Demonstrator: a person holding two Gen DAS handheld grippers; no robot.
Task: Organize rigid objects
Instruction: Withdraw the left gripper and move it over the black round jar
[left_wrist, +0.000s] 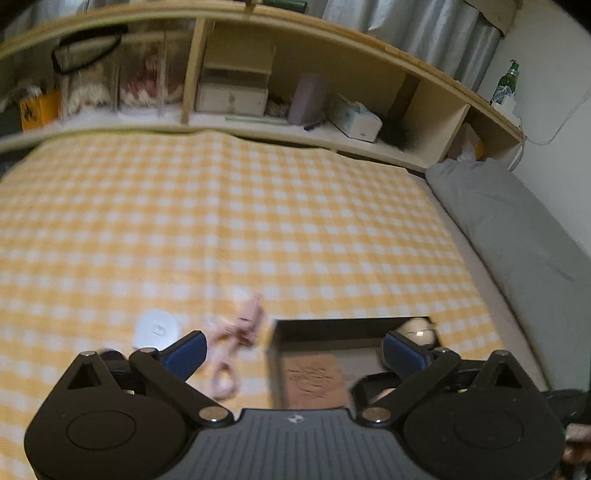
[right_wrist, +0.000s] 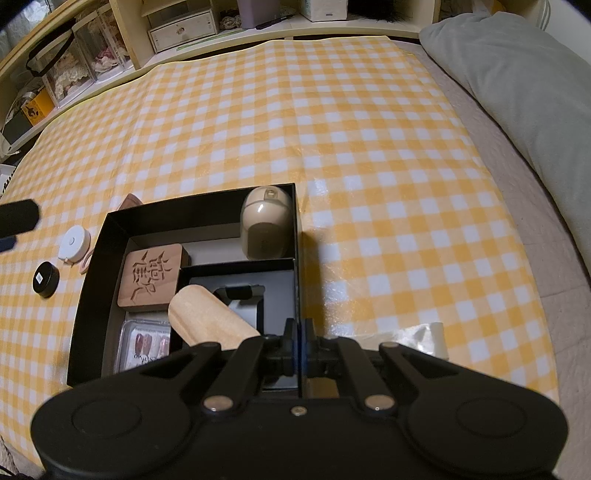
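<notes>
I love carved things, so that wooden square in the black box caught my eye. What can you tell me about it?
The square light-brown wooden block has rounded corners and a large character cut into its top face. It lies tilted in the left part of the open black cardboard box, its lower edge resting over a clear plastic case of press-on nails. A pale wooden cylinder lies beside it. No tool touches it.

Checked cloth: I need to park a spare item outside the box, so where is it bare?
Bare: the checked cloth between the black box, the shelf and the grey pillow. Crowded: left of the box, where the white round case, black puck and pink scissors lie.
</notes>
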